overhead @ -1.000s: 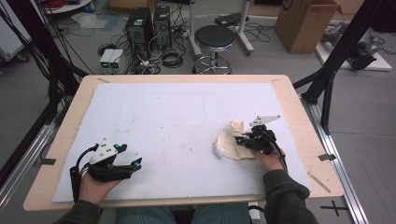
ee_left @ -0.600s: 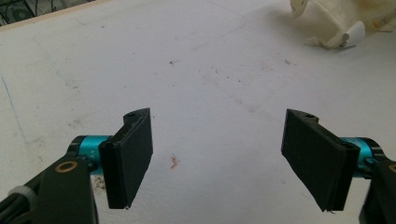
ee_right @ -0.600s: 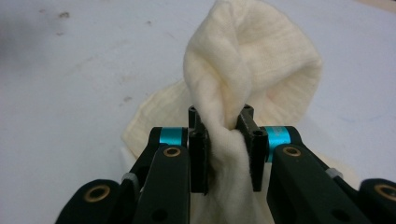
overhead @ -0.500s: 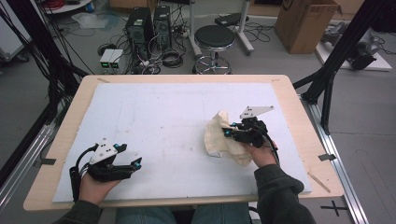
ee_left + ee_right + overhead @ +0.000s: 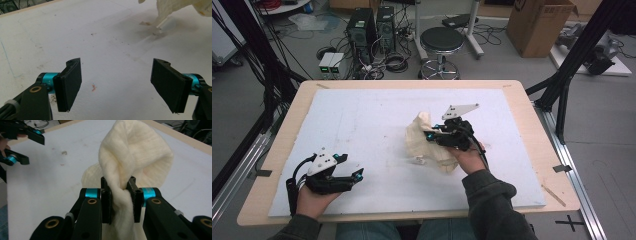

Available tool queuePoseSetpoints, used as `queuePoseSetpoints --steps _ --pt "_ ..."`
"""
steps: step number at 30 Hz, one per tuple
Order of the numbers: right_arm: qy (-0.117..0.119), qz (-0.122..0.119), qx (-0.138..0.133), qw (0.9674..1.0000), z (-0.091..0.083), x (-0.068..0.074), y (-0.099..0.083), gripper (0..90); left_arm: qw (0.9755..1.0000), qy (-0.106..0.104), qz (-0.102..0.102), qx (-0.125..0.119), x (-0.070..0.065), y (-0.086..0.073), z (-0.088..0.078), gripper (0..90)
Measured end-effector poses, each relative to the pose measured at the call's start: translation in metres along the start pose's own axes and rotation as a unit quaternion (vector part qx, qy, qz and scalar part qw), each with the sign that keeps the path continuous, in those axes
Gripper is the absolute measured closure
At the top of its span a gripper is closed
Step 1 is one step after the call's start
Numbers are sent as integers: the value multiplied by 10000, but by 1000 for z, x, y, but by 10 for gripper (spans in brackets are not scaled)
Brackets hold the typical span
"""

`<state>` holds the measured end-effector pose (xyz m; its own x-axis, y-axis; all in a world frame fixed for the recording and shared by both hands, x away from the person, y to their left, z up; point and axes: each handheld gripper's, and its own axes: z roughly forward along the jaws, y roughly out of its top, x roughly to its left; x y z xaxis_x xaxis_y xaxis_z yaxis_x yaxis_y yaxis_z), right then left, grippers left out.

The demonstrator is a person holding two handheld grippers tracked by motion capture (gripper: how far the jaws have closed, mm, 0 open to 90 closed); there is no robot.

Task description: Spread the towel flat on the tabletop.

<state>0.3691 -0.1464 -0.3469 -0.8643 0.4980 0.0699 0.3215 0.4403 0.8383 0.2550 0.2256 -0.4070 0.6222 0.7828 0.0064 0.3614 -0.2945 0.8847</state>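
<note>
The right gripper (image 5: 431, 136) was clamped on a cream knitted cloth (image 5: 424, 142), which sat a little right of the middle of the white foam board (image 5: 362, 115) that covered the wooden table (image 5: 532, 120). In the right gripper view its two black jaws pinched a gathered fold of the cloth (image 5: 132, 152) between them, and the fabric bulged up above the pads in a rounded loop while more of it hung below. From the high view the bulk of the cloth looked raised off the board, with its lower part trailing near the surface; whether that edge touched the board could not be told for sure. In the left gripper view a corner of the cloth (image 5: 170, 8) hung just above the board at the far right, casting a soft shadow under it. The left gripper (image 5: 353, 176) rested at the near left corner of the board, well apart from the cloth, its jaws spread wide with bare board between them. A small reddish mark (image 5: 94, 87) lay on the board between those open jaws. Behind the table stood a black round stool (image 5: 442, 40) and, far right, a cardboard box (image 5: 542, 25).
</note>
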Motion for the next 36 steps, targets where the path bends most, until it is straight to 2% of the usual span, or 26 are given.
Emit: queuePoseSetpoints --steps 5,9,12,14,15,19,23,27,32,34,36 --pt "102 23 104 9999 22 8 5 770 10000 1 0 -13 0 0 1 254" --pt "173 73 277 9994 48 9 3 762 10000 -23 22 -12 0 1 1 254" --pt "118 77 479 9988 65 5 -2 752 10000 -39 40 -2 -1 1 3 254" --pt "-5 16 657 9978 75 3 -5 743 10000 -67 58 17 0 1 4 254" --pt "-73 29 775 9970 79 2 -7 732 10000 -70 64 27 -1 1 5 254" --pt "-111 103 985 9950 89 -3 -12 658 9999 -126 104 51 -4 1 8 254" --pt "-78 126 793 9967 81 -3 -9 520 9998 -157 133 51 -8 3 12 254" --pt "-97 85 551 9984 60 -1 -4 433 9995 -258 168 48 -14 7 19 255" --pt "-71 74 225 9997 28 0 -5 408 9988 -422 245 27 -23 15 33 276" --pt "-82 45 55 9999 15 0 -11 414 9983 -499 300 66 -28 18 39 306" --pt "-72 67 42 9999 5 0 -18 418 9973 -572 419 181 -31 22 47 335"
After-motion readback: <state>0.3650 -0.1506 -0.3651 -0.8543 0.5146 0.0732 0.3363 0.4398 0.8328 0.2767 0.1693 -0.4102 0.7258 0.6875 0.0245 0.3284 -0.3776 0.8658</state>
